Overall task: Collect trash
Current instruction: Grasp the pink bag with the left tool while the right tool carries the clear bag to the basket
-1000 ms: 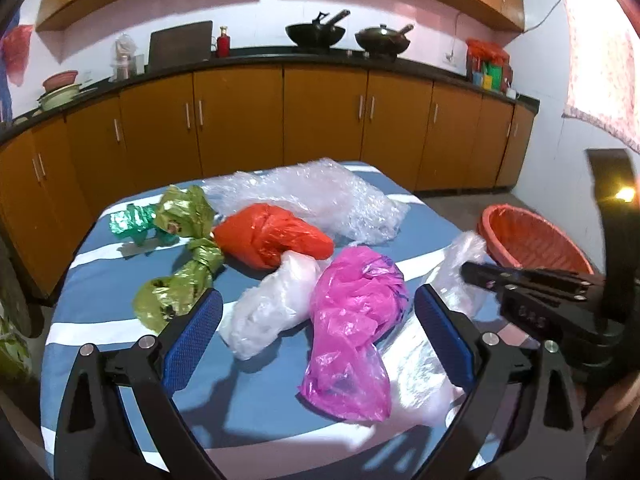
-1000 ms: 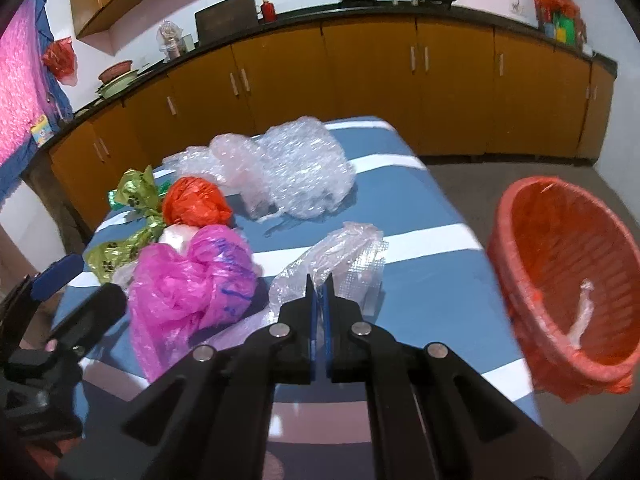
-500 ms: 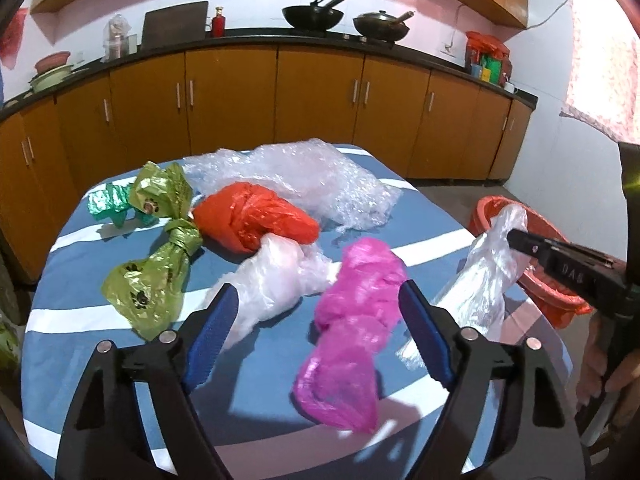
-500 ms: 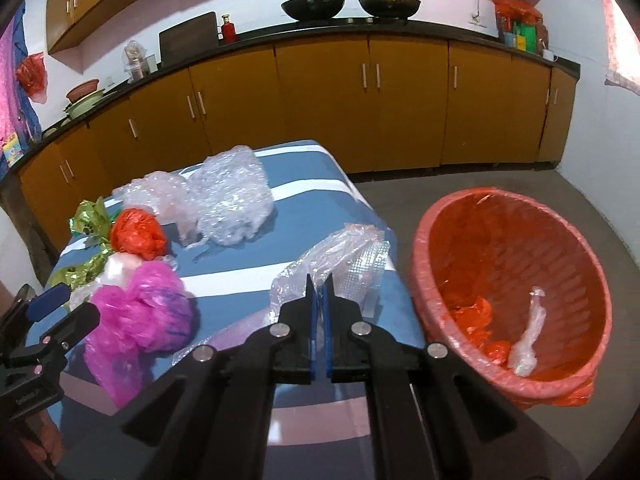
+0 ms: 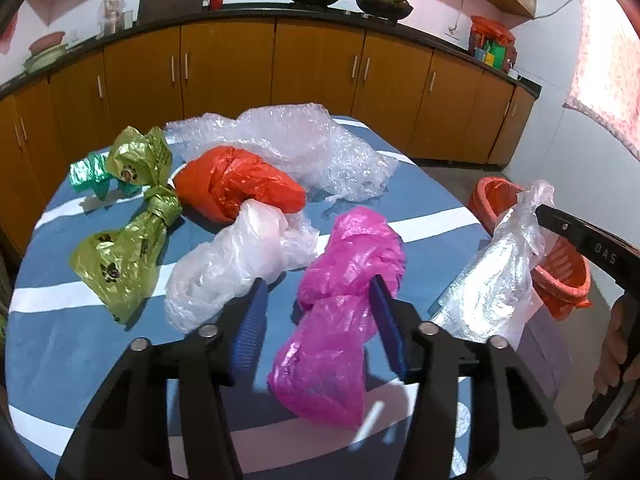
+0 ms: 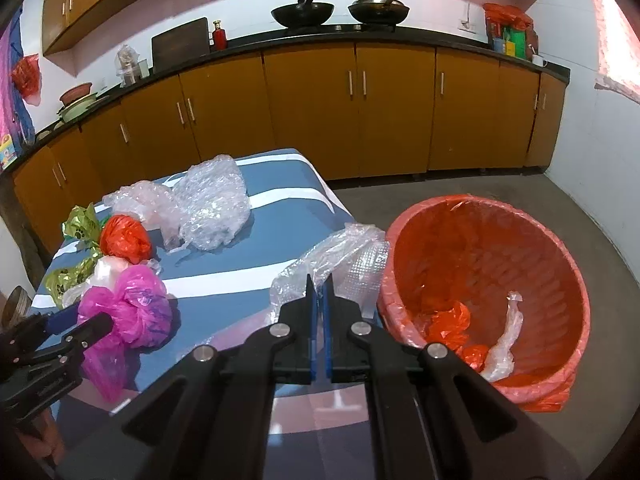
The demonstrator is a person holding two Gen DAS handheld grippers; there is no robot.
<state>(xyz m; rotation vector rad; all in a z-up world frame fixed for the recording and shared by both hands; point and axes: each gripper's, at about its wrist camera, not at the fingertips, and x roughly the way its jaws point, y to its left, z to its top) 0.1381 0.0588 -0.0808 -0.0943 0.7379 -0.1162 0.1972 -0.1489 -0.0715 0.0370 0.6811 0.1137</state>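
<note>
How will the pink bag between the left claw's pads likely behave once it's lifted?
The pink bag looks like thin, crumpled film, so it will probably sag and trail below the left claw. It seems very light for its bulk. Its glossy surface may slip unless pinched at the twisted waist.

two dark woks sit side by side on a black countertop above a long run of orange-brown cabinets. a small red bottle stands beside a dark board leaning against the pink wall.
</note>
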